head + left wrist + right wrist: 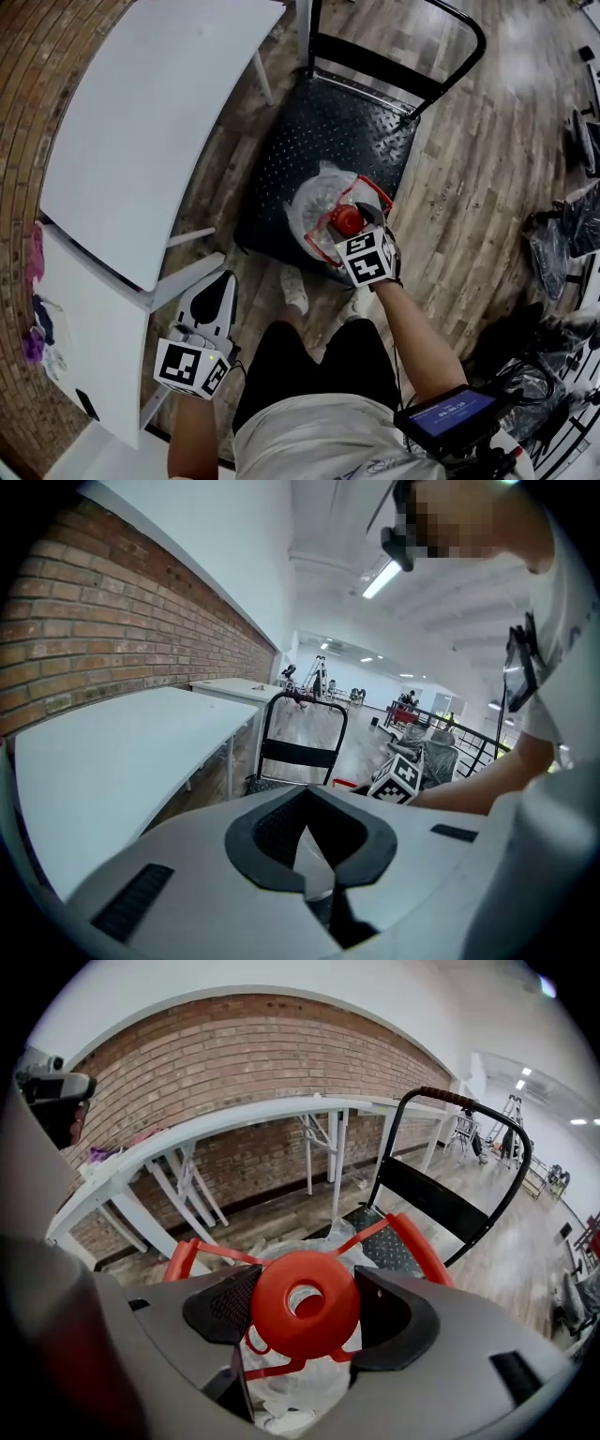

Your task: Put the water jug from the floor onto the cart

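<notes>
The water jug [314,211] is clear plastic with a red cap [349,221] and a red carrying handle [422,1246]. It is over the near part of the black cart [328,122]; whether its base rests on the deck I cannot tell. My right gripper [361,220] is shut on the cap [281,1288], a dark pad pressed against each side. In the right gripper view the jug body [300,1391] hangs below that gripper [305,1309], and the cart deck [384,1241] lies beyond. My left gripper [217,286] hangs low beside the table, shut and holding nothing [319,878].
The cart's black push handle [403,66] rises at its far end. White tables [141,122] stand along the brick wall to the left, their legs close to the cart. The person's shoes [293,286] are at the cart's near edge. Dark bags [562,225] lie at the right.
</notes>
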`<action>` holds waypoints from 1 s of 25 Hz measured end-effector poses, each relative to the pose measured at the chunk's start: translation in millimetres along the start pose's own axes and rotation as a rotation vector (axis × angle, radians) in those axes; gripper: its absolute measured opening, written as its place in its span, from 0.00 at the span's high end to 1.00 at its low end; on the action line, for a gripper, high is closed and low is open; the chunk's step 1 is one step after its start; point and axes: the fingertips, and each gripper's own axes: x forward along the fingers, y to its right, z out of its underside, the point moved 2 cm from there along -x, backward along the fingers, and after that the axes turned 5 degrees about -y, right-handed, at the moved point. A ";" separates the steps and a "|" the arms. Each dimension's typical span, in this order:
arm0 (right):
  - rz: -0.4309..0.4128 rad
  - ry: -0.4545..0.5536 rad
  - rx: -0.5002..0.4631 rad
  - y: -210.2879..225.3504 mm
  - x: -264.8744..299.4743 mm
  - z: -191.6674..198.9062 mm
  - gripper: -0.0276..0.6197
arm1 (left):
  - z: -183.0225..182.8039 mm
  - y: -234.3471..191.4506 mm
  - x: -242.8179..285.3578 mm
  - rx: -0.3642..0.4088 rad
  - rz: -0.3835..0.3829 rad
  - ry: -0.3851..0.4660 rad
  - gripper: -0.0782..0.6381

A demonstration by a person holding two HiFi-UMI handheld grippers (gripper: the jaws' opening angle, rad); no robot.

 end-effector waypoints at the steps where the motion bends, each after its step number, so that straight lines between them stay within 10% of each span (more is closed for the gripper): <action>1: 0.000 -0.005 -0.005 -1.5 3.7 0.4 0.47 | 0.9 -1.1 -0.3 -0.003 -0.002 -0.001 0.89; 25: -0.040 -0.014 -0.056 -31.0 5.6 4.9 0.47 | 12.0 5.5 -0.1 -0.014 0.030 -0.012 0.89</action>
